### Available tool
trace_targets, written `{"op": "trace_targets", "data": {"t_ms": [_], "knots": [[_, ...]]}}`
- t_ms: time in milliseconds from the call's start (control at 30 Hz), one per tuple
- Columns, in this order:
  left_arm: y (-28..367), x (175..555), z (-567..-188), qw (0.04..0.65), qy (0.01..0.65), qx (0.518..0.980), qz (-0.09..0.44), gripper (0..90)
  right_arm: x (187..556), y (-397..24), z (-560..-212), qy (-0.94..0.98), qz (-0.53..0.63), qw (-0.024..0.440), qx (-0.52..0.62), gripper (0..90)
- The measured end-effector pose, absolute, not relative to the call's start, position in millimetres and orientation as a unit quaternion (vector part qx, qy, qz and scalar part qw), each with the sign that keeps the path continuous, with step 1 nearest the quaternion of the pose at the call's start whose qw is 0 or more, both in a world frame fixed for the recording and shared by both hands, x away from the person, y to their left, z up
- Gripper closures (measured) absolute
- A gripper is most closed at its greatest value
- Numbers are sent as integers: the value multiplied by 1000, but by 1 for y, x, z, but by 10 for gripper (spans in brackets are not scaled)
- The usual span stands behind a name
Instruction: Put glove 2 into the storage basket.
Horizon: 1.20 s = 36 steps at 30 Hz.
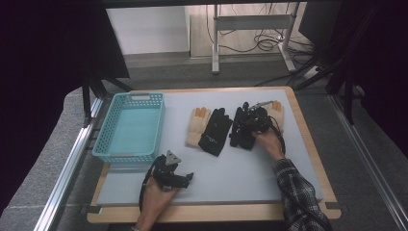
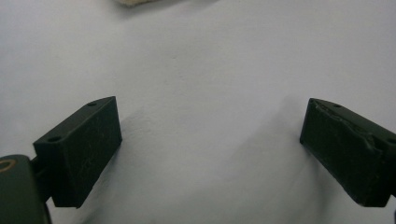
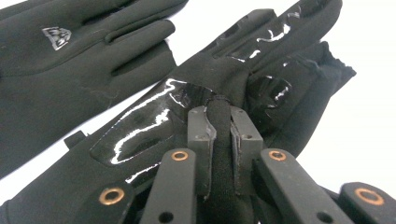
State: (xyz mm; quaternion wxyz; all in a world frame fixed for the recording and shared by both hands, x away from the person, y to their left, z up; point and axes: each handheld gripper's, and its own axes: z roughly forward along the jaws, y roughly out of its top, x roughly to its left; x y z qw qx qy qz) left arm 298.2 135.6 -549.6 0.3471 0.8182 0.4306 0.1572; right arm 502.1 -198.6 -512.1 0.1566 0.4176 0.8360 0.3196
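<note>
Lit evenly from above; dark at high view's edges, glare on glove (image 3: 154,116), soft shadows under jaws.

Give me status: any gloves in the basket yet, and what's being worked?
Done: nothing binned; the blue basket looks empty. In hand: the right gripper is shut on a pinched fold of a black glove that lies on the table. Left: lift and place that glove, then the other black glove and two cream gloves. The left gripper rests open above the bare mat.
</note>
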Motion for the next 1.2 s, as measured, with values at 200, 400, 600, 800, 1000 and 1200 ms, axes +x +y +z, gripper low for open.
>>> {"op": "trace_targets", "data": {"t_ms": [200,400,600,800,1000,1200], "knots": [[136,298,-549,346,430,819,157,55,487,-206,-493,829,344,159,411,809],[136,298,-550,347,431,818,157,55,458,-208,-468,833,364,152,387,808],[136,298,-549,345,431,819,157,55,405,-204,-454,839,390,131,356,807],[136,298,-549,346,430,819,158,55,357,-197,-468,844,399,99,345,805],[135,298,-550,348,433,817,157,56,336,-194,-492,852,384,99,341,783],[136,298,-550,347,431,818,157,56,340,-201,-493,852,378,110,344,602]]}}
